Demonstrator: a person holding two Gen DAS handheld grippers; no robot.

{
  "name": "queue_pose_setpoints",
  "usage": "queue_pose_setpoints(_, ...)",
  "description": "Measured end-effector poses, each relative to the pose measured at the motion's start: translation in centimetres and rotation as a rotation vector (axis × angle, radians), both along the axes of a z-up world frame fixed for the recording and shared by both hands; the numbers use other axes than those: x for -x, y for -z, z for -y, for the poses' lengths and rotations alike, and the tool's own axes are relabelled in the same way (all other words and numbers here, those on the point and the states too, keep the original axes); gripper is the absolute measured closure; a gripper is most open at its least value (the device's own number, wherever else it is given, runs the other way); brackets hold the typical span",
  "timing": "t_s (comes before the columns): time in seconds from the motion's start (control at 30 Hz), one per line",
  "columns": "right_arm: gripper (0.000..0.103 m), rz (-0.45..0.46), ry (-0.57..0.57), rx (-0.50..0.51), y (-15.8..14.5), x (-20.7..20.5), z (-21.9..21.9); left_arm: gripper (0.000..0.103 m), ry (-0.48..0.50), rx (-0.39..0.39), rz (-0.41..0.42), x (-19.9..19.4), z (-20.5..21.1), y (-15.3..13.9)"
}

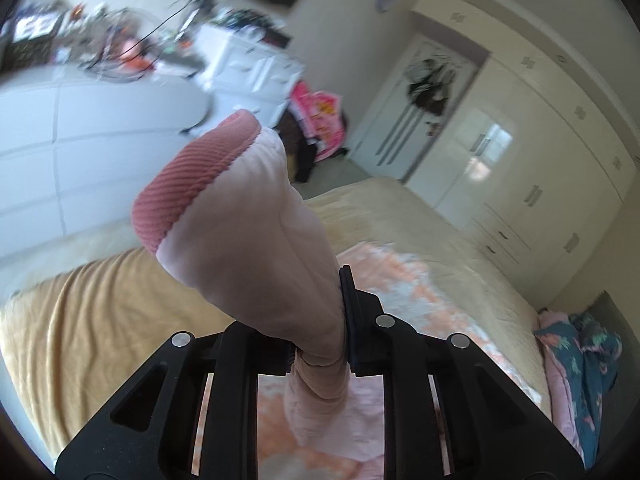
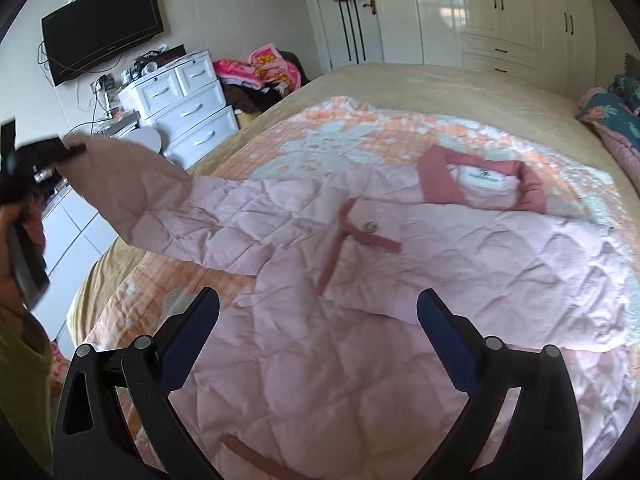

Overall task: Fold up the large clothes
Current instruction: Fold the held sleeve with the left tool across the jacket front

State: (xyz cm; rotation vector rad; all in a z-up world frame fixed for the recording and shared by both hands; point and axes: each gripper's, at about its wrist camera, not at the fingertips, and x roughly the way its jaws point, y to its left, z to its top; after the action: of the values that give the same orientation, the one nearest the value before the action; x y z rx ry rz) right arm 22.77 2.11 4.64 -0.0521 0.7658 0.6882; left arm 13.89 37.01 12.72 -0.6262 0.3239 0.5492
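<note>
Left wrist: left tongs pinch jacket sleeve aloft

No legible text (neck label blurred)

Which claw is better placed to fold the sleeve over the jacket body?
Left: the left claw is shut on the sleeve, lifted off the bed. The right claw hovers open over the jacket.

Our left wrist view sits tight against the lifted sleeve, facing the wardrobe at 2 o'clock. Our right view looks down on the bed; both share it.
</note>
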Motion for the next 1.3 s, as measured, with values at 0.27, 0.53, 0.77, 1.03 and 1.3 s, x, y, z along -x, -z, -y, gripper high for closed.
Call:
queue_pose_setpoints(0.27,0.004,0.016,0.053,-0.060,-1.5,0.3,4.9,0.092,0.130,-0.095,0.031,-2.8,7.0,-4.6)
queue_pose_setpoints(0.53,0.004,0.022,0.125,-0.097,-1.8,0.3,9.8,0.092,0.260,-0.147,0.051,-5.0,13.7,-6.6)
queue_pose_setpoints(0.77,0.004,0.024,0.170,-0.138,-1.8,0.2,13.1,0.093,0.338,-0.193,0.048,-6.5,18.5,-7.4)
queue_pose_setpoints(1.03,0.004,0.019,0.218,-0.167,-1.5,0.4,15.9,0.093,0.410,-0.232,0.048,-8.1,23.0,-7.7)
queue_pose_setpoints(1.3,0.004,0.010,0.266,-0.181,-0.7,0.2,18.3,0.093,0.494,-0.259,0.035,-9.6,27.7,-6.8)
